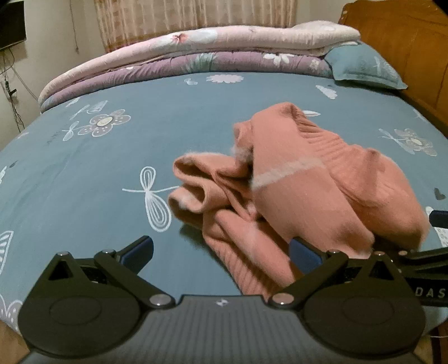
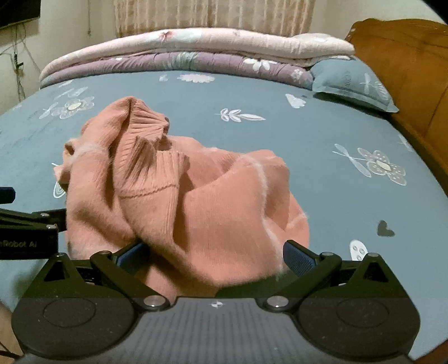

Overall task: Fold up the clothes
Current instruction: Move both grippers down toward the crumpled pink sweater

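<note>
- The left gripper [image 1: 221, 253] sits low over the near edge of the bed, aimed across it toward the far side, its 2 fingers spread wide apart. The left fingertip [image 1: 140, 249] is over bare sheet; the right fingertip [image 1: 303, 252] is partly hidden under a hanging fold of the sweater, and nothing is pinched between them.
- The right gripper [image 2: 215, 253] sits just beside it, also low at the near edge and pointed the same way, fingers wide apart. Sweater fabric bulges between the left pad [image 2: 134, 253] and the right pad [image 2: 298, 256], but I cannot tell whether either pad touches it.
- Each view catches part of the other tool at its side edge: the right gripper's body [image 1: 428, 268] and the left gripper's body [image 2: 28, 235].
- The pink sweater [image 2: 196, 201] lies crumpled in a heap near the near edge of the bed, ribbed collar [image 2: 145, 126] sticking up toward the far side, a rolled sleeve [image 1: 196, 182] trailing to its left.
- The sheet [image 1: 112, 182] is blue-grey with white flower and dragonfly prints.
- Along the far edge lie folded quilts [image 1: 182, 53], pink over purple; a blue pillow [image 1: 364, 67] sits at the far right corner against the wooden headboard [image 1: 406, 47].
- Curtains [image 2: 212, 14] hang behind.
</note>
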